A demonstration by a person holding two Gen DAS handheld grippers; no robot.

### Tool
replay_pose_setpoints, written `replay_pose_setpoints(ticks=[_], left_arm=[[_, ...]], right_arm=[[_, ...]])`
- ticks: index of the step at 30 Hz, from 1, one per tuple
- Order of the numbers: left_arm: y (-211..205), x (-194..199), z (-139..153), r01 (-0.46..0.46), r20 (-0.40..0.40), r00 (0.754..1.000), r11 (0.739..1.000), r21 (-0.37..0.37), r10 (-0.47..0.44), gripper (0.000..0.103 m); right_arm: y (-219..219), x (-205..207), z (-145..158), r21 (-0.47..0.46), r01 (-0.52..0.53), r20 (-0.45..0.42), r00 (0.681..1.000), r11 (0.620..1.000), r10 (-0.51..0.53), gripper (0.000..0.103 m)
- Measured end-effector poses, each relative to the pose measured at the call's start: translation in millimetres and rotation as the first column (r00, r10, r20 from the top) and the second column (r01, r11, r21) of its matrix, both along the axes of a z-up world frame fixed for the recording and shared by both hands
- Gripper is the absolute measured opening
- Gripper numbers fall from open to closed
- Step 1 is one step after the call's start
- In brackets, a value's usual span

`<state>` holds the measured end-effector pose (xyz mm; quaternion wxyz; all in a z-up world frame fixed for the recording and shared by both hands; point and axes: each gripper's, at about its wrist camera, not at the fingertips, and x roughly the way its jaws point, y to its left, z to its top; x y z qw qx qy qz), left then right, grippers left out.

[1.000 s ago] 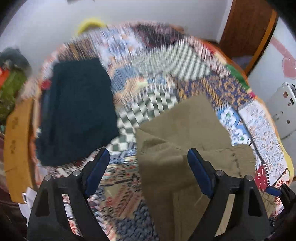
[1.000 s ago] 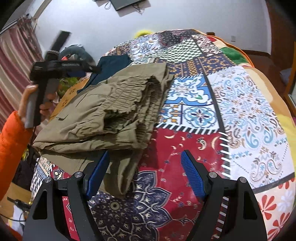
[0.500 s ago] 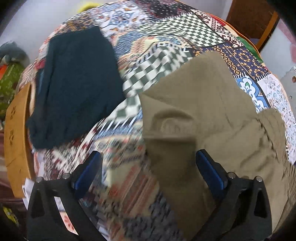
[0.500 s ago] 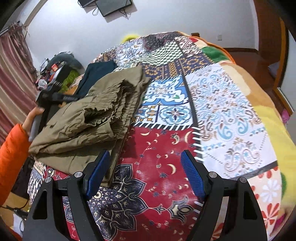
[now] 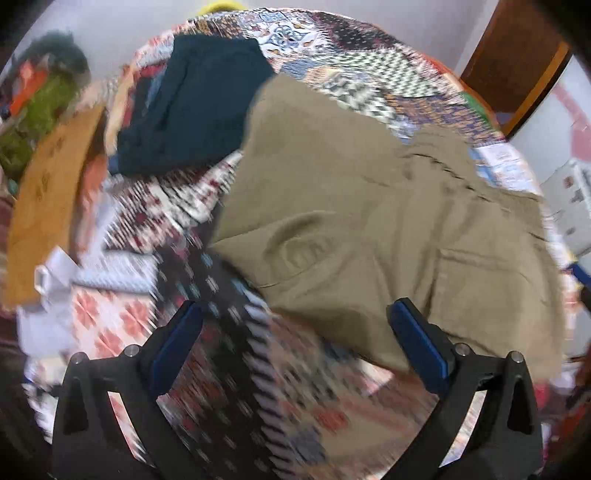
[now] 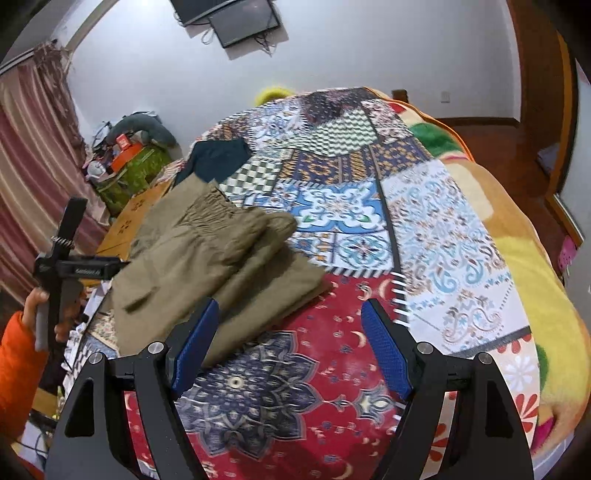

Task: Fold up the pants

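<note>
Olive pants (image 6: 207,258) folded in layers on quilt (image 6: 424,229); L gripper (image 5: 295,347) + R gripper (image 6: 288,347) both agape, empty.

**Blurred quilt, cropped edges**

In the left wrist view the patchwork quilt (image 5: 258,387) is smeared by motion, its patterns unreadable. The olive pants (image 5: 369,221) cover the quilt beneath them. In the right wrist view the orange sleeve (image 6: 18,369) and the wall screen (image 6: 240,18) are cut off by the frame.
</note>
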<state>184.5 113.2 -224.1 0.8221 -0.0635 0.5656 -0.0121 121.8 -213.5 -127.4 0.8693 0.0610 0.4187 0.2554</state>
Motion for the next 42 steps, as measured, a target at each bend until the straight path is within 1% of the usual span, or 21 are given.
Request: replay_pose_setpoints(ticks=[2,3,5,6,8,10,14,16,18,19,21,22,24,26,27,28,30,33,35,38,42], left_arm=[[-6.7,-8.8,2.7,0.019,0.001,1.000,0.999,-0.044,-0.019,0.103],[-17.2,-13.9,3.4,0.042,0.006,0.999,0.998,-0.049,-0.042,0.103],[-35.0,-18.9,5.6,0.079,0.026,0.997,0.997,-0.026,-0.079,0.103],[-45.7,-22.6,8.2,0.099,0.049,0.994,0.995,0.000,-0.098,0.103],[-55.4,-26.4,12.7,0.115,0.080,0.990,0.993,0.027,-0.117,0.103],[-57.8,-29.7,19.2,0.118,0.114,0.986,0.992,0.046,-0.122,0.103],[-39.7,-34.1,35.0,0.044,0.197,0.978,0.994,0.104,-0.064,0.103],[-22.8,-35.1,39.1,-0.009,0.226,0.974,0.993,0.115,-0.017,0.103],[-9.1,-33.5,34.6,-0.033,0.215,0.977,0.992,0.122,0.006,0.103],[-5.3,-33.1,28.8,-0.037,0.194,0.981,0.989,0.143,0.009,0.103],[2.4,-32.4,11.0,-0.055,0.152,0.988,0.972,0.230,0.020,0.103],[5.9,-35.6,5.2,-0.054,0.150,0.989,0.971,0.234,0.019,0.103],[19.1,-44.2,2.8,-0.070,0.165,0.985,0.983,0.170,0.042,0.103],[25.5,-49.8,3.4,-0.083,0.166,0.984,0.986,0.145,0.059,0.103],[28.4,-53.1,3.2,-0.093,0.169,0.983,0.985,0.148,0.068,0.103],[29.9,-54.9,3.0,-0.110,0.170,0.982,0.979,0.173,0.080,0.103],[33.9,-57.9,1.5,-0.139,0.165,0.981,0.957,0.253,0.099,0.102],[49.8,-61.7,6.5,-0.176,0.160,0.977,0.954,0.242,0.140,0.097],[55.4,-62.5,14.6,-0.189,0.177,0.973,0.957,0.222,0.151,0.097],[53.1,-58.3,34.5,-0.178,0.225,0.965,0.967,0.183,0.135,0.097],[29.5,-39.2,61.1,-0.095,0.281,0.958,0.988,0.119,0.058,0.097]], right_arm=[[8.8,-1.5,2.6,0.000,-0.021,0.007,1.000,1.000,0.021,0.076],[13.3,-2.5,3.6,0.000,-0.031,0.014,0.999,1.000,0.031,0.076],[20.5,-4.6,3.7,-0.008,-0.046,0.025,0.999,0.999,0.046,0.076],[23.8,-4.6,3.2,-0.014,-0.051,0.030,0.998,0.999,0.051,0.076],[28.6,-3.9,0.4,-0.021,-0.055,0.038,0.998,0.998,0.055,0.076],[31.4,1.0,-5.5,-0.018,-0.056,0.022,0.998,0.998,0.056,0.076],[38.0,10.3,-25.6,-0.055,-0.074,-0.038,0.997,0.996,0.071,0.074],[40.8,11.1,-35.8,-0.057,-0.093,-0.061,0.994,0.994,0.089,0.072],[40.8,10.2,-40.3,-0.049,-0.094,-0.069,0.994,0.994,0.090,0.072],[39.4,10.4,-41.7,-0.035,-0.089,-0.075,0.993,0.995,0.086,0.072],[37.3,10.8,-43.3,-0.014,-0.082,-0.088,0.993,0.997,0.080,0.072],[36.6,10.6,-43.7,-0.007,-0.080,-0.091,0.993,0.997,0.079,0.072],[36.3,8.7,-43.6,-0.014,-0.080,-0.085,0.993,0.997,0.079,0.072],[36.3,7.4,-43.9,-0.022,-0.077,-0.080,0.994,0.997,0.075,0.072],[35.5,7.4,-44.2,-0.023,-0.073,-0.082,0.994,0.997,0.071,0.072],[34.6,7.2,-44.4,-0.026,-0.069,-0.083,0.994,0.997,0.067,0.072],[33.3,6.1,-45.4,-0.039,-0.063,-0.082,0.995,0.997,0.060,0.072],[30.1,3.6,-42.8,-0.042,-0.060,-0.071,0.996,0.997,0.057,0.072],[29.7,2.6,-38.0,-0.050,-0.060,-0.056,0.997,0.997,0.057,0.072],[29.4,4.2,-26.1,-0.047,-0.054,-0.033,0.998,0.997,0.052,0.072],[34.4,10.1,-2.1,-0.021,-0.058,0.031,0.998,0.998,0.058,0.072]])
